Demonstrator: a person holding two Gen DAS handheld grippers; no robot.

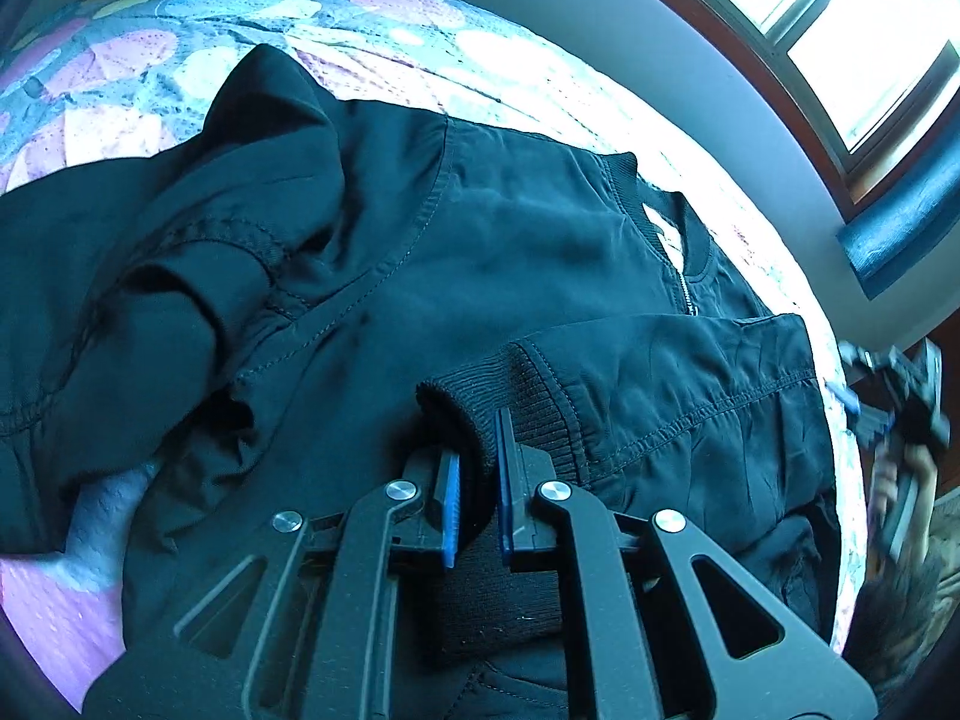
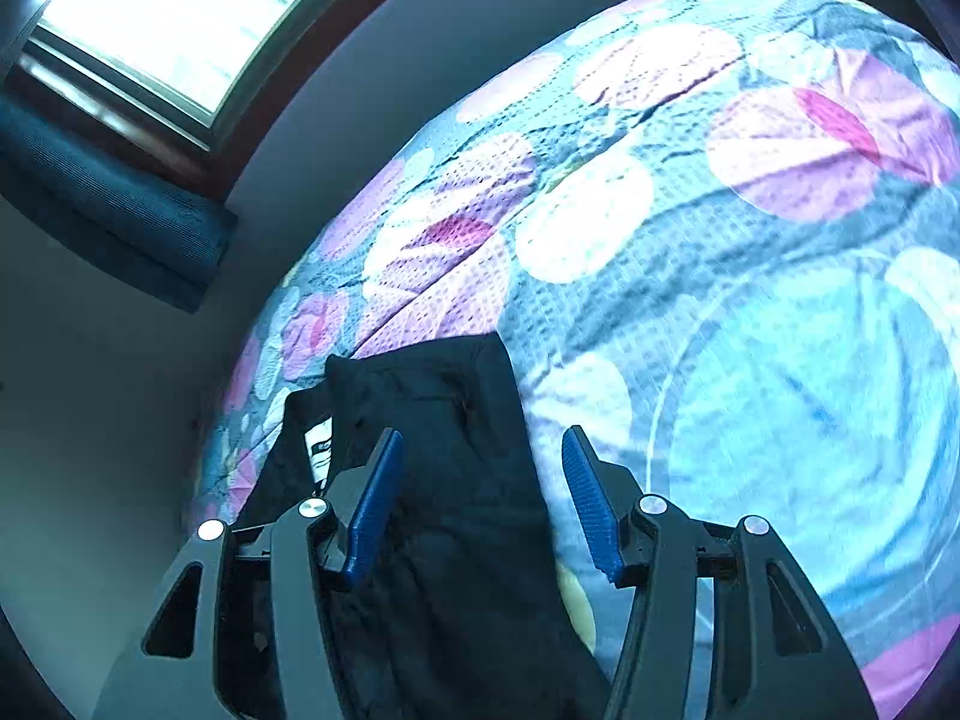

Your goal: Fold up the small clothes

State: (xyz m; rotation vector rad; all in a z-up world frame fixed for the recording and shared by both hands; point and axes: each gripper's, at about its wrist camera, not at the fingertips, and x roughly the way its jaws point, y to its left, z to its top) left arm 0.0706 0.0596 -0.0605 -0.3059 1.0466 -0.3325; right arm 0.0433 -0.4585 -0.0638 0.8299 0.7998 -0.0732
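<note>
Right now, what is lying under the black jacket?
Under the black jacket is the circle-patterned bedspread, visible around its edges. What lies beneath the jacket's middle is covered. The left gripper pinches one ribbed cuff.

A small dark jacket (image 1: 510, 240) lay spread on the patterned bedspread (image 1: 120, 78), ahead of the left gripper (image 1: 478, 492). One sleeve (image 1: 660, 384) was folded across its front, the ribbed cuff (image 1: 480, 414) pinched between that gripper's blue pads. Its ribbed collar and zip lay beyond the sleeve. The other sleeve sat bunched to the gripper's left.
</note>
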